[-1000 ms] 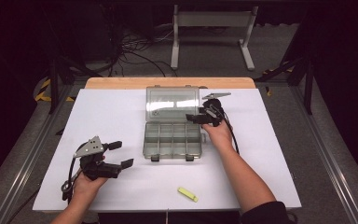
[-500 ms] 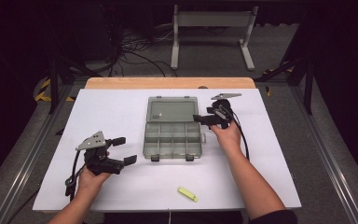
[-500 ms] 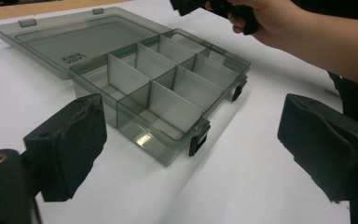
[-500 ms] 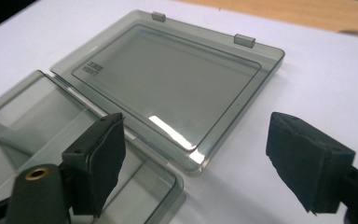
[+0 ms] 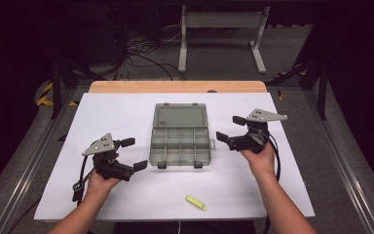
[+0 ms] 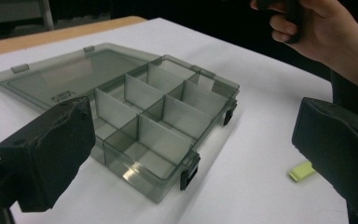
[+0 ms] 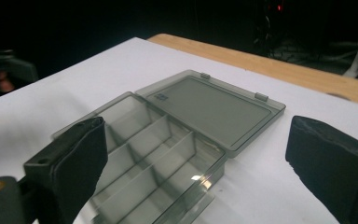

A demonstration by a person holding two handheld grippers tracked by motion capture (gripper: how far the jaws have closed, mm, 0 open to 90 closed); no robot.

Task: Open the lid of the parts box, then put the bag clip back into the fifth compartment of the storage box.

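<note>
Both forearms come in from the near edge of the tabletop. The left hand [image 5: 99,181] holds the left gripper [image 5: 132,154] near the near-left corner, jaws spread wide and aimed toward the right edge. The right hand [image 5: 260,157] holds the right gripper [image 5: 230,128] toward the right edge, jaws likewise wide apart, aimed leftward. Both grippers seem to hover just above the surface.

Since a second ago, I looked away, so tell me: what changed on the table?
The right gripper drew back rightward off the organizer box and now hovers beside it, jaws open. The left gripper crept toward the box, also open. The box, lid flat open, and the yellow piece stayed put.
</note>
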